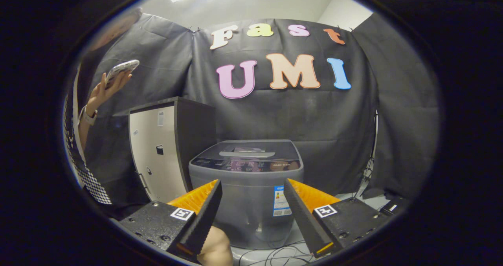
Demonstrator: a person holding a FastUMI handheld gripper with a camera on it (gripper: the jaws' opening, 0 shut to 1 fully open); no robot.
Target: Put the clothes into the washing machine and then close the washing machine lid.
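A small grey top-loading washing machine (246,187) stands on the floor just ahead of my fingers, its dark lid (246,150) lying flat and shut. My gripper (251,187) is open, its two fingers spread wide with the machine's front showing between them and nothing held. A rounded pale-brown thing (215,247), perhaps cloth, shows low beside the left finger; I cannot tell what it is.
A dark cabinet with a pale side panel (159,156) stands left of the machine. Further left a person stands close, one hand (108,86) raised with a phone (122,67). Cables (283,254) lie on the floor before the machine. A stand leg (368,171) rises at the right.
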